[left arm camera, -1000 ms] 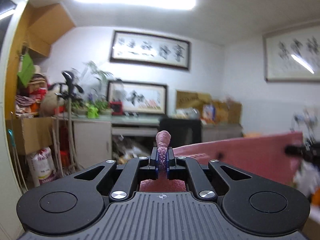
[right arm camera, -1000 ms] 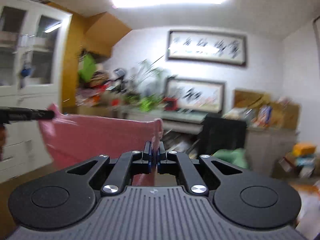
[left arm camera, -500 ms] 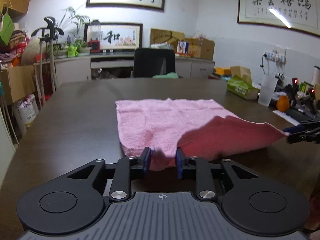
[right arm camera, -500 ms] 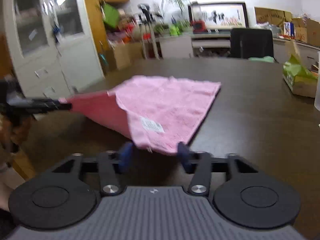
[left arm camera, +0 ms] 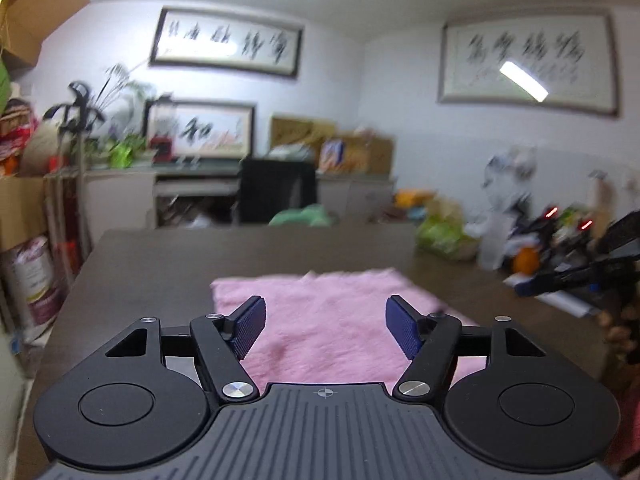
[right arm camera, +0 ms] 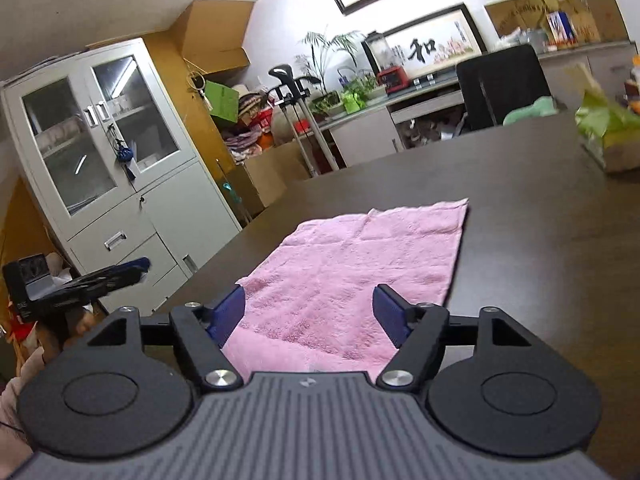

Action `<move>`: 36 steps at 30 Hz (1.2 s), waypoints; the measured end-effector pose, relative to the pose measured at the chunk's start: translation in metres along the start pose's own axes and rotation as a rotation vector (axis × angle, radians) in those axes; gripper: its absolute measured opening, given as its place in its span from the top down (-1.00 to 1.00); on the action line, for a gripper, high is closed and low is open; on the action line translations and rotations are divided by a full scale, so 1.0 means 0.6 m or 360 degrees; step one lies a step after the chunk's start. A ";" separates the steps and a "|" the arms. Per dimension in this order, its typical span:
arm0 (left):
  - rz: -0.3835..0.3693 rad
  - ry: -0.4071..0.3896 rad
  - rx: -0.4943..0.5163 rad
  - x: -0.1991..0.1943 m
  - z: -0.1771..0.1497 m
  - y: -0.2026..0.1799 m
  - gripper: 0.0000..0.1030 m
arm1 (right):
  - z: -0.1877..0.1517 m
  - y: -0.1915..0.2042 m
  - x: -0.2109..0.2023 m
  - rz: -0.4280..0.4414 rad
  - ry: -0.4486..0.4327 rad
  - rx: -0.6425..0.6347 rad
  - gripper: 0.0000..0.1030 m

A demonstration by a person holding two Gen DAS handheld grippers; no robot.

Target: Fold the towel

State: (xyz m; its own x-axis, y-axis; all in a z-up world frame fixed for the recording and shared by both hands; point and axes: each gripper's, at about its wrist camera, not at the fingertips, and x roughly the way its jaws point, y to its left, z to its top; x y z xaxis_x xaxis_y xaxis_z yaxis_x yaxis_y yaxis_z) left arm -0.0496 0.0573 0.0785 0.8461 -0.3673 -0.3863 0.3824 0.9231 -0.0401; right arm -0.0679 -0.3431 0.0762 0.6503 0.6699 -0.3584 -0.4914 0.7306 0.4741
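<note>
A pink towel [left arm camera: 332, 312] [right arm camera: 360, 264] lies flat on the dark brown table [left arm camera: 160, 264] [right arm camera: 532, 216]. My left gripper [left arm camera: 325, 326] hovers over the towel's near edge, its jaws still opening, with nothing pinched between the blue pads. My right gripper [right arm camera: 308, 316] is over the near end of the towel too, jaws opening, the pads clear of the cloth. In the left wrist view the right gripper [left arm camera: 568, 276] shows at the right edge; the left gripper [right arm camera: 92, 280] shows at the left in the right wrist view.
A green tissue box [right arm camera: 608, 136] and a cluttered heap with an orange [left arm camera: 526, 260] sit on the table's right side. A black chair [left arm camera: 276, 196] stands at the far end. A white cabinet [right arm camera: 112, 160] stands left of the table.
Both grippers held the towel up by its corners, brought it down onto the table and let go. Their jaws went from shut to wide apart, and the towel now lies flat.
</note>
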 end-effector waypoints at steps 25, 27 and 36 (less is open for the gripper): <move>-0.0040 0.0425 0.0072 0.048 -0.111 -0.101 -0.52 | -0.057 -0.016 0.038 -0.0221 0.0425 0.0002 -0.70; -0.0061 0.0425 0.0027 0.046 -0.109 -0.089 -0.51 | -0.061 -0.013 0.034 -0.0219 0.0430 -0.0010 -0.74; -0.0005 0.0281 0.0007 -0.024 -0.087 -0.038 -0.46 | -0.075 -0.001 -0.030 -0.0274 0.0183 -0.0118 -0.76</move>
State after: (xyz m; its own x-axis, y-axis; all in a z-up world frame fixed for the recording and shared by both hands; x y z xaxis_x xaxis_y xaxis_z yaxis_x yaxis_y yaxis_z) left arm -0.0901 0.0478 0.0367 0.7666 -0.3441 -0.5421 0.3868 0.9214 -0.0378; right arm -0.1055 -0.3495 0.0459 0.6600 0.5419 -0.5203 -0.4229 0.8404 0.3389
